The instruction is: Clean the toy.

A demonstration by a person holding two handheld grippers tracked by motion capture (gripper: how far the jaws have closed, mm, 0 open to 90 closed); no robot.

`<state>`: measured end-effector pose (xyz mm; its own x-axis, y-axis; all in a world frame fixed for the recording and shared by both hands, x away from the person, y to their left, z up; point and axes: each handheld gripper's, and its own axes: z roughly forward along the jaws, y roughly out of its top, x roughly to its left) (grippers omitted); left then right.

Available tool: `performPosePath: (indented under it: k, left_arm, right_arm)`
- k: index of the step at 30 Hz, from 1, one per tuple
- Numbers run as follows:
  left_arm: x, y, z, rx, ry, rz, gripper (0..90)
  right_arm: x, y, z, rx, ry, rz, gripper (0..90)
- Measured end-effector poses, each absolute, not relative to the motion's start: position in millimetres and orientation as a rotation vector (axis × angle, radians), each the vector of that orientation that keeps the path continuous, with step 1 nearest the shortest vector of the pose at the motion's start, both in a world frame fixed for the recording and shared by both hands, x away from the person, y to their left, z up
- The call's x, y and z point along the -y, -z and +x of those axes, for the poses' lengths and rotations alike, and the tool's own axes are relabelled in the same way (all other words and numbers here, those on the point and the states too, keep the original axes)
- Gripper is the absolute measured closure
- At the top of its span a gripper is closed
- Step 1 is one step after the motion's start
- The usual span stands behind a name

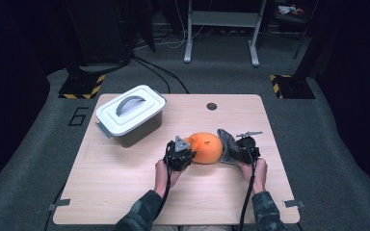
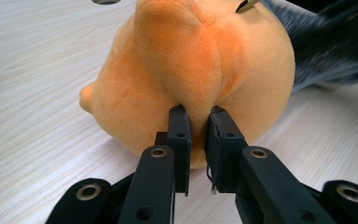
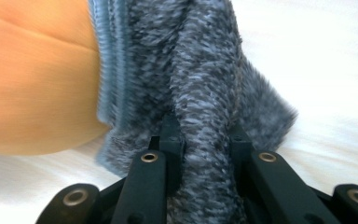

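The wood table sits in a dark room, a lidded box at its far left. My left gripper pinches a fold of the orange plush at mid-table; my right gripper clamps its grey fuzzy cover. Both feel soft and light, so I grip bunched fabric, not the smooth bulge.

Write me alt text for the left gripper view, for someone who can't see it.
The left gripper has its two black jaws pinched on a fold of an orange plush toy that lies on a pale wooden table. A grey fuzzy fabric piece sits against the toy's far side at upper right.
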<state>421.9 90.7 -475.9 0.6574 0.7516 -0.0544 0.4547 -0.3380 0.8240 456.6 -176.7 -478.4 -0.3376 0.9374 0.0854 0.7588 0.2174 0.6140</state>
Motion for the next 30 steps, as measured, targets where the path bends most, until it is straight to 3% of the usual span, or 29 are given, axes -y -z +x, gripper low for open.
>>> performPosePath:
  k: [7,11,13,17,20,25,30]
  left_arm:
    - [-89.7,475.8,422.4,-0.937,-0.429,1.983,79.8]
    - [-92.4,475.2,424.5,-0.932,-0.427,1.987,77.2]
    - [-94.2,474.4,425.4,-0.929,-0.433,1.986,73.4]
    - [-94.9,475.5,424.6,-0.907,-0.433,2.004,55.9]
    - [-90.2,480.0,422.0,-0.873,-0.487,2.039,50.0]
    - [-82.5,486.5,420.9,-0.873,-0.582,2.021,55.7]
    - [-81.3,485.9,421.8,-0.863,-0.616,2.028,71.9]
  right_arm:
    - [166.1,422.5,434.0,-2.15,-0.977,1.408,74.7]
    - [142.2,414.1,432.7,-2.205,-1.0,1.307,74.8]
    - [133.5,420.6,437.0,-2.222,-0.972,1.315,74.9]
    - [133.9,427.4,446.3,-2.214,-0.961,1.343,75.0]
    - [133.3,427.4,448.7,-2.208,-0.954,1.362,75.0]
    - [133.2,427.8,449.3,-2.196,-0.961,1.358,74.9]
    - [137.6,428.8,447.6,-2.183,-0.983,1.364,74.7]
